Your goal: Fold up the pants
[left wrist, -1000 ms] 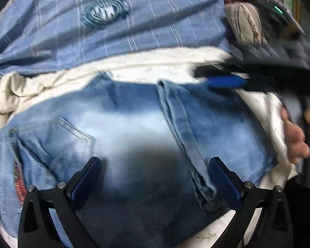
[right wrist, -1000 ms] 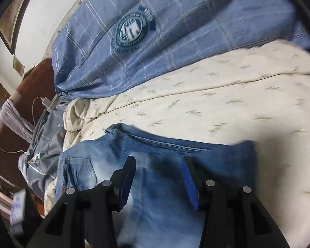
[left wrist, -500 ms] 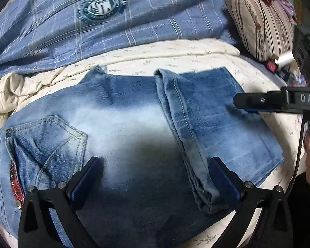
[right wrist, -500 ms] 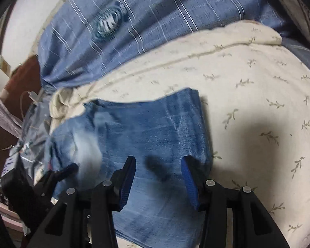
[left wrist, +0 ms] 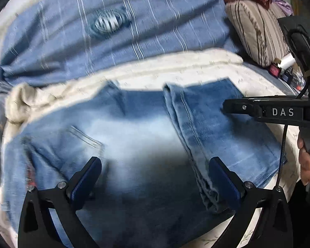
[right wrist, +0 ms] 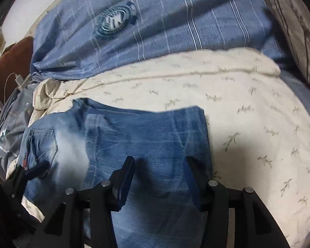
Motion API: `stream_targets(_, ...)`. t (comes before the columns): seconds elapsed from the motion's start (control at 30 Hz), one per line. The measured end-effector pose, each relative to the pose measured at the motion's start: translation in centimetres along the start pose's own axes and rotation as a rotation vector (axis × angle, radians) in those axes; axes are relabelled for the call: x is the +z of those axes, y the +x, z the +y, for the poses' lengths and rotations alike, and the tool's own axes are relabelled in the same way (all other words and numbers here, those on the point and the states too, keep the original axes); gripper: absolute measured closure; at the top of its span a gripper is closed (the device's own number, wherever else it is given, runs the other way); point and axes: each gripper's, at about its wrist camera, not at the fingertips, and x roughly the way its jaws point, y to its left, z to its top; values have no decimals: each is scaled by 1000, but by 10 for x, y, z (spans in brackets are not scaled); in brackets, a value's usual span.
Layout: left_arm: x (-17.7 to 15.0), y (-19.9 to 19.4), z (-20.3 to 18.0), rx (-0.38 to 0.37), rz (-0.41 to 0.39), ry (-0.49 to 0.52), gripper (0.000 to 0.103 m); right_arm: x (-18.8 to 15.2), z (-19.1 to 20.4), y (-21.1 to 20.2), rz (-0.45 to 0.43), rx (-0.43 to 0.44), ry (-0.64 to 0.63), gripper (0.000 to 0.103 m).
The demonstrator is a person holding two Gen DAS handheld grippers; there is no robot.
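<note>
The blue jeans (left wrist: pixel 134 136) lie folded flat on the cream sheet, with a back pocket (left wrist: pixel 80 144) at the left and a folded leg layer (left wrist: pixel 227 136) on top at the right. My left gripper (left wrist: pixel 155 162) hangs open and wide just above the denim, with nothing pinched. In the right wrist view the jeans (right wrist: pixel 146 136) fill the middle, and my right gripper (right wrist: pixel 159 161) hovers over their right part. Its jaws are opening and grip no cloth. From the left wrist view the right gripper (left wrist: pixel 225 107) shows side-on over the folded layer, with a person's hand (left wrist: pixel 305 161) behind it.
A blue striped blanket (right wrist: pixel 155 33) with a round badge covers the far side of the bed. A striped pillow (left wrist: pixel 256 33) lies at the far right. The cream sheet (right wrist: pixel 258 128) is bare right of the jeans. Grey bedding and a charger cable (right wrist: pixel 16 80) sit at the left edge.
The right gripper has swung out from over the jeans to their right side and its jaws have widened slightly. The left gripper has stayed over the denim.
</note>
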Motion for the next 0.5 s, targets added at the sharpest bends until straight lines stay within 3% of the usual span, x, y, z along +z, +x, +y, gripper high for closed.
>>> stream_targets(0.27, -9, -36, 19, 89, -128, -97, 0, -1, 35, -47, -177, -96, -186, 51)
stream_targets(0.5, -26, -47, 53, 83, -95, -307, 0, -7, 58, -63, -231, -150, -278, 51)
